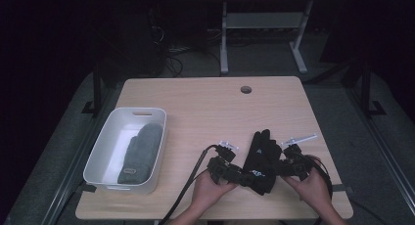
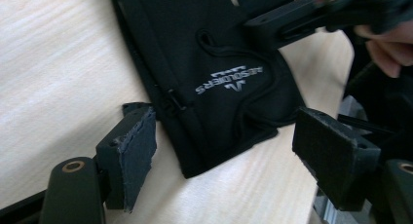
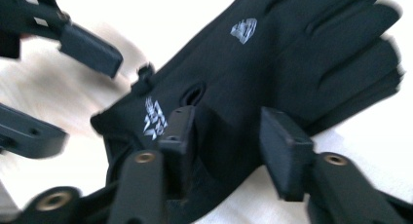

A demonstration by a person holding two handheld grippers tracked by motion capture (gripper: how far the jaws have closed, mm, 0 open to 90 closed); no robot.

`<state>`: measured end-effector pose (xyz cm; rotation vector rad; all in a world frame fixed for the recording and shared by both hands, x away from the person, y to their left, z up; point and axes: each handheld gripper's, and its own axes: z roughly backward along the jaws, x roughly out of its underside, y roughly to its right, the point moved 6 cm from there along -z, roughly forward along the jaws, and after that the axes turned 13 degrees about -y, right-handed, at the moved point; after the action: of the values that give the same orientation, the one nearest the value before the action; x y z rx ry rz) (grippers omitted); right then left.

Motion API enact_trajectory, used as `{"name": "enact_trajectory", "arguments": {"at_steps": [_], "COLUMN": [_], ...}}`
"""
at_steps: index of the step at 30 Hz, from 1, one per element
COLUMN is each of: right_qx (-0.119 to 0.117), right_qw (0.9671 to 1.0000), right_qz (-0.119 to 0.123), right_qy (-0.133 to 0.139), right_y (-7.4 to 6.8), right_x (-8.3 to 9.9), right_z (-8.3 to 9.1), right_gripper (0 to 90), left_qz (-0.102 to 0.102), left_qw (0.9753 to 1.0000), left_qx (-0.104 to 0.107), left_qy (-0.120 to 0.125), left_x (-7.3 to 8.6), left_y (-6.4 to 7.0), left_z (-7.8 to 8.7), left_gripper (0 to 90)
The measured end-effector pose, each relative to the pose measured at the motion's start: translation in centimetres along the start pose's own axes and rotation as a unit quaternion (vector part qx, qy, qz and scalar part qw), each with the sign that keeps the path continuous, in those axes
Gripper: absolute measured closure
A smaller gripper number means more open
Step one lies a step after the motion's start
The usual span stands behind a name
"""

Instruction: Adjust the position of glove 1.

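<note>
Grippers both sit at the black glove (image 1: 260, 159): left gripper (image 2: 224, 151) jaws spread wide around its cuff, right gripper (image 3: 226, 136) jaws parted over the palm edge, nothing clamped.

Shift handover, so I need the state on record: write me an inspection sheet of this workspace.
Surface: light wooden table, round cable hole near far edge.
Job's things: black glove flat on the table; grey mitten in white bin at left.
Clutter: nothing seen.
Grippers: left gripper open, jaws astride the glove's cuff; right gripper open over the glove's side edge.
Cables: black cable trails off the near edge.
Surroundings: dark room, white table frame behind.
</note>
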<state>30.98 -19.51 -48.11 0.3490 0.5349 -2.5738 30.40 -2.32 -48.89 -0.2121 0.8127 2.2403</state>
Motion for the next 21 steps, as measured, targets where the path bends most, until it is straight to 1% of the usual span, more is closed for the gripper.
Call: {"name": "enact_trajectory", "arguments": {"at_steps": [2, 4, 5, 6, 7, 8, 9, 10, 11, 12, 13, 14, 15, 16, 17, 18, 19, 21], "right_qx": [0.003, 0.009, 0.013, 0.015, 0.015, 0.015, 0.018, 0.023, 0.022, 0.016, 0.018, 0.026, 0.025, 0.025, 0.027, 0.031, 0.031, 0.03], "right_qw": [0.9998, 0.9991, 0.9988, 0.9983, 0.9979, 0.9971, 0.9965, 0.9956, 0.995, 0.9945, 0.9944, 0.9941, 0.9935, 0.993, 0.9926, 0.9924, 0.9924, 0.9923], "right_qz": [-0.002, -0.015, -0.013, -0.029, -0.037, -0.052, -0.057, -0.065, -0.074, -0.08, -0.083, -0.086, -0.093, -0.098, -0.102, -0.103, -0.105, -0.109], "right_qy": [0.02, 0.039, 0.046, 0.048, 0.05, 0.055, 0.059, 0.064, 0.064, 0.066, 0.063, 0.061, 0.06, 0.06, 0.06, 0.06, 0.056, 0.051], "right_y": [0.5, 1.3, 1.7, 2.2, 2.5, 3.1, 3.4, 3.8, 4.1, 4.5, 4.8, 5.1, 5.3, 5.5, 5.7, 5.9, 6.0, 6.2], "right_x": [-0.4, -0.9, -1.1, -1.2, -1.3, -1.5, -1.6, -1.8, -2.0, -2.2, -2.3, -2.6, -2.7, -2.8, -3.0, -3.0, -3.1, -3.1], "right_z": [0.3, 0.6, 0.7, 0.7, 0.7, 0.7, 0.6, 0.6, 0.5, 0.3, 0.2, 0.0, -0.1, -0.3, -0.4, -0.6, -0.9, -1.3], "right_gripper": [47.3, 43.8, 42.6, 41.7, 40.9, 39.8, 39.2, 38.2, 38.0, 37.9, 37.2, 36.8, 36.8, 36.8, 36.8, 36.6, 36.5, 36.5], "left_qz": [0.001, -0.002, -0.004, -0.004, -0.005, -0.003, -0.001, -0.003, -0.002, -0.001, -0.007, -0.006, -0.005, -0.011, -0.008, -0.017, -0.019, -0.032], "left_qw": [1.0, 0.9999, 0.9998, 0.9998, 0.9996, 0.9995, 0.9994, 0.9993, 0.9992, 0.9992, 0.9987, 0.9986, 0.9984, 0.998, 0.9982, 0.9976, 0.9973, 0.9956], "left_qx": [-0.008, -0.012, -0.015, -0.017, -0.022, -0.024, -0.027, -0.031, -0.034, -0.036, -0.045, -0.048, -0.051, -0.055, -0.055, -0.061, -0.066, -0.082], "left_qy": [-0.006, -0.01, -0.014, -0.014, -0.018, -0.019, -0.022, -0.02, -0.018, -0.019, -0.022, -0.024, -0.025, -0.03, -0.024, -0.027, -0.028, -0.032], "left_x": [-0.1, -0.1, -0.1, -0.1, -0.1, -0.1, -0.1, -0.2, -0.2, -0.2, -0.2, -0.3, -0.3, -0.3, -0.4, -0.4, -0.4, -0.3], "left_y": [-0.2, -0.3, -0.3, -0.3, -0.4, -0.4, -0.5, -0.5, -0.5, -0.4, -0.4, -0.4, -0.4, -0.5, -0.3, -0.3, -0.2, 0.0], "left_z": [-0.3, -0.6, -0.8, -0.9, -1.1, -1.2, -1.3, -1.4, -1.4, -1.4, -1.4, -1.4, -1.4, -1.4, -1.6, -1.6, -1.6, -1.8], "left_gripper": [25.5, 28.1, 28.9, 28.9, 29.1, 29.5, 29.9, 31.3, 32.0, 32.5, 34.1, 35.1, 36.0, 37.0, 38.6, 40.6, 42.6, 43.7]}}
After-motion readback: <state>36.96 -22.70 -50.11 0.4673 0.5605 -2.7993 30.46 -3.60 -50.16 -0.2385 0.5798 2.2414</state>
